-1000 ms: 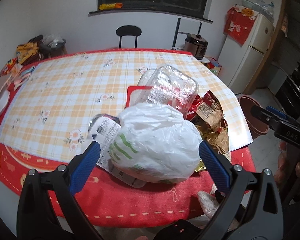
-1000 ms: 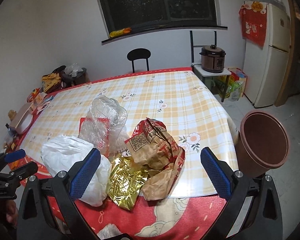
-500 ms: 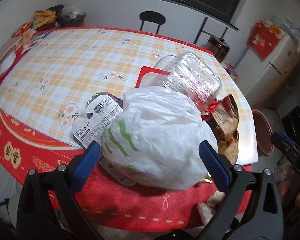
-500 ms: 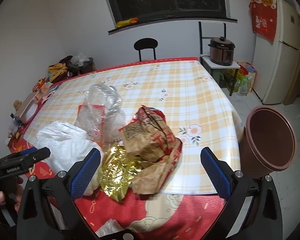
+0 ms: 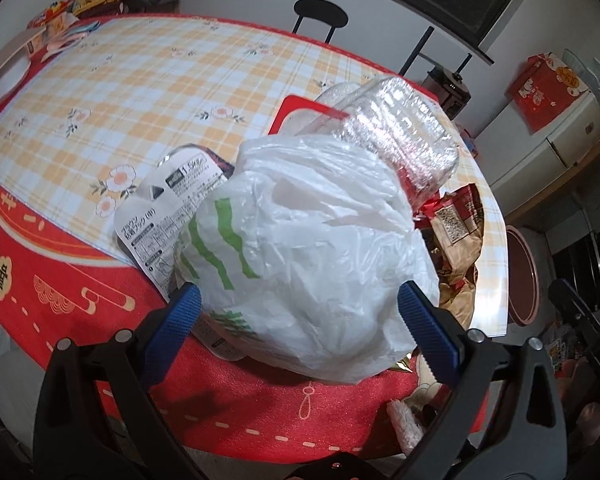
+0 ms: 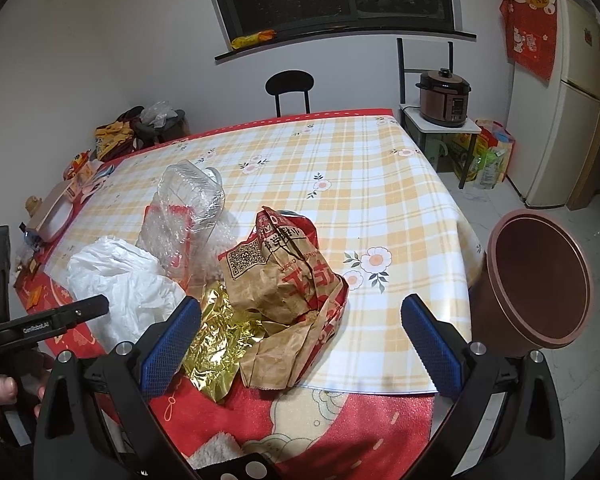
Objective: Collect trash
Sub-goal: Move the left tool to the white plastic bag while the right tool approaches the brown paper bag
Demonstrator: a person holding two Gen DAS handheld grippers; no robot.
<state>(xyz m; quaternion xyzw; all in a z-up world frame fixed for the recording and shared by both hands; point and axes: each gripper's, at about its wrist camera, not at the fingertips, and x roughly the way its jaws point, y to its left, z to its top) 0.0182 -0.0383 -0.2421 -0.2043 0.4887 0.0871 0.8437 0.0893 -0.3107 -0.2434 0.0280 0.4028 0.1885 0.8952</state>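
Note:
A pile of trash lies at the near edge of the table. A crumpled white plastic bag (image 5: 312, 240) with green stripes fills the span of my open left gripper (image 5: 300, 320), whose blue pads flank it without pressing. Behind it are a clear plastic clamshell (image 5: 396, 136) and a white labelled wrapper (image 5: 160, 204). In the right wrist view my open, empty right gripper (image 6: 298, 340) sits just before a brown paper food bag (image 6: 288, 280) and gold foil (image 6: 216, 336). The white bag (image 6: 120, 276) and clamshell (image 6: 188, 208) lie left of them.
A brown waste bin (image 6: 536, 280) stands on the floor past the table's right edge. The checked tablecloth (image 6: 340, 184) stretches back to a black chair (image 6: 290, 84). Boxes and snacks (image 6: 64, 196) crowd the far left. A rice cooker (image 6: 444, 98) and fridge (image 6: 568, 92) stand right.
My left gripper has moved closer and tilted, so the white bag now fills the space between its pads. My right gripper has edged slightly nearer the paper bag.

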